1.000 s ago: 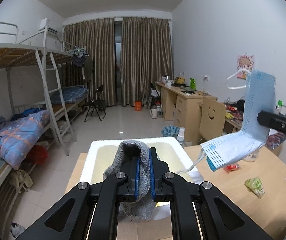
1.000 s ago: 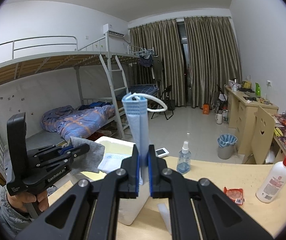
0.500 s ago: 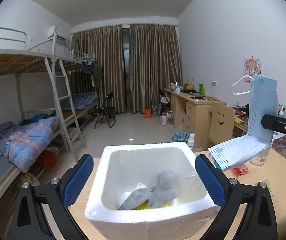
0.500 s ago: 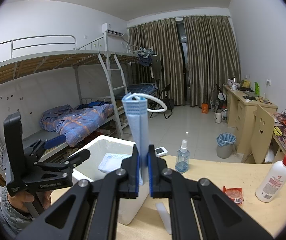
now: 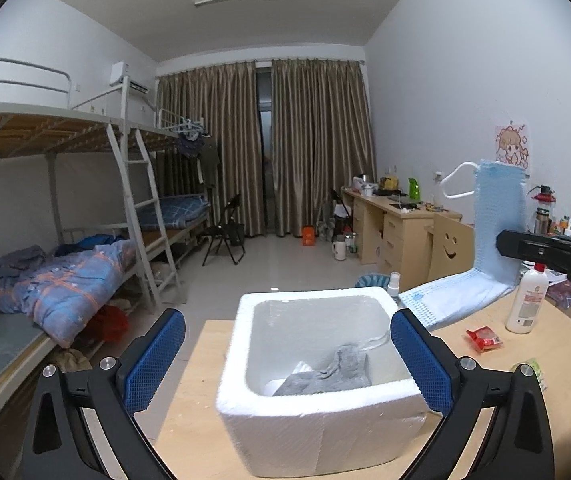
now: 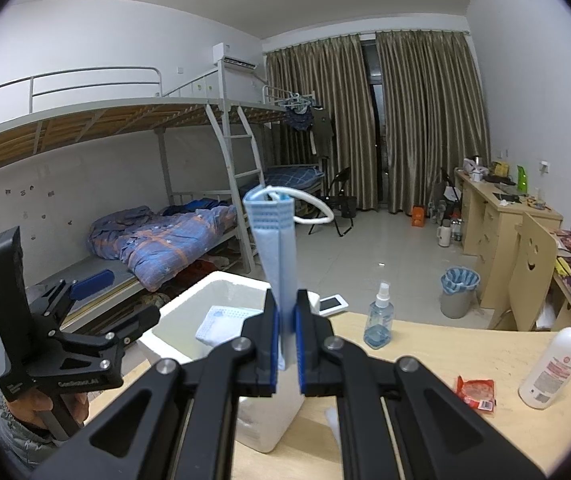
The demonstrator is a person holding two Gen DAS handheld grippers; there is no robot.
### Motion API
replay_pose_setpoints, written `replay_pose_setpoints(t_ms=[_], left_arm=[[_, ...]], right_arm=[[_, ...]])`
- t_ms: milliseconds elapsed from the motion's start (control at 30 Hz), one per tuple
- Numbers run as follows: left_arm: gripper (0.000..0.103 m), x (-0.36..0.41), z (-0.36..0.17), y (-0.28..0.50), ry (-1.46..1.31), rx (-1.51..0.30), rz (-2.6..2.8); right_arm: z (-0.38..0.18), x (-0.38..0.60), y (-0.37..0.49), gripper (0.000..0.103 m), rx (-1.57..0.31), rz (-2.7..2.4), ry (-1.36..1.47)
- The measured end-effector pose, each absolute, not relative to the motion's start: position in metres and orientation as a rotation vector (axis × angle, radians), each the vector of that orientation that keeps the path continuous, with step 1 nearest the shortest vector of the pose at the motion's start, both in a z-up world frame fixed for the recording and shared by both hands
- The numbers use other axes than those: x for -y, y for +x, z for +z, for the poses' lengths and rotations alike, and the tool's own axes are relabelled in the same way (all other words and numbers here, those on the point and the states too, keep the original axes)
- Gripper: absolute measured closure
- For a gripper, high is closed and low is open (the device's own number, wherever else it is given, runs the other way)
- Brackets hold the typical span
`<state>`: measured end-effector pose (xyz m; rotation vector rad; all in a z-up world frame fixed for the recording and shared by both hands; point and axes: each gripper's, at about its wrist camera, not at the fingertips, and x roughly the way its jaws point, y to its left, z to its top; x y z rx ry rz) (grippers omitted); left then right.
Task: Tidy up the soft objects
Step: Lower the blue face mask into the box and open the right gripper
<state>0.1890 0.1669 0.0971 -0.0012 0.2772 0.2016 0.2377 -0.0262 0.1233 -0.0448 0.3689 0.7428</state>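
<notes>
The left claw (image 5: 287, 350) stands released, its blue pads spread wide to either side of the white foam box (image 5: 317, 432), which sits on the pale wooden surface (image 5: 189, 412) directly ahead of it. Nothing is between the pads. Down in the box lies a crumpled grey cloth (image 5: 325, 376), with something white beneath it; the cloth is already put away.

The right claw (image 6: 286, 336) is clenched on a pale blue face mask (image 6: 275, 248), grasping it low so that the mask stands upright above the pads, its long axis vertical and its white ear loop (image 6: 309, 204) curling off the top to the right. In the left wrist view the mask's lower end hangs out toward the box's far right corner, just beside the rim and not yet inside.

From the right claw the box opening lies to the left and slightly below, with a folded blue-and-white mask visible inside it. The right hand is the one carrying the remaining soft thing, so the coming move is probably a short carry leftward over the rim, then a release. The left claw, seen at the left of the right wrist view, is nearer the box but empty.

Farther out on the surface stand a spray bottle (image 6: 379, 320), a white pump bottle (image 6: 553, 364) and a red packet (image 6: 477, 390), well apart from the box.
</notes>
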Motion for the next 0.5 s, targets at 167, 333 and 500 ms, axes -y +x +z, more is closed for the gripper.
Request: replay_pose_setpoints(t_ms=[167,333,500], left_arm=[[0.000,-0.174,0.098,0.172,-0.001,-0.266,0.219],[0.000,-0.185,0.099,0.160,-0.014,-0.266,0.240],[0.000,-0.194,0.100,0.152,-0.014,-0.265,0.263]], right_arm=[[0.120,0.016,0.240,0.093,-0.374,0.769,-0.064],[0.118,0.003,0.242,0.093,-0.384,0.796,-0.081],[0.116,-0.013,0.244,0.093,-0.387,0.819,-0.099]])
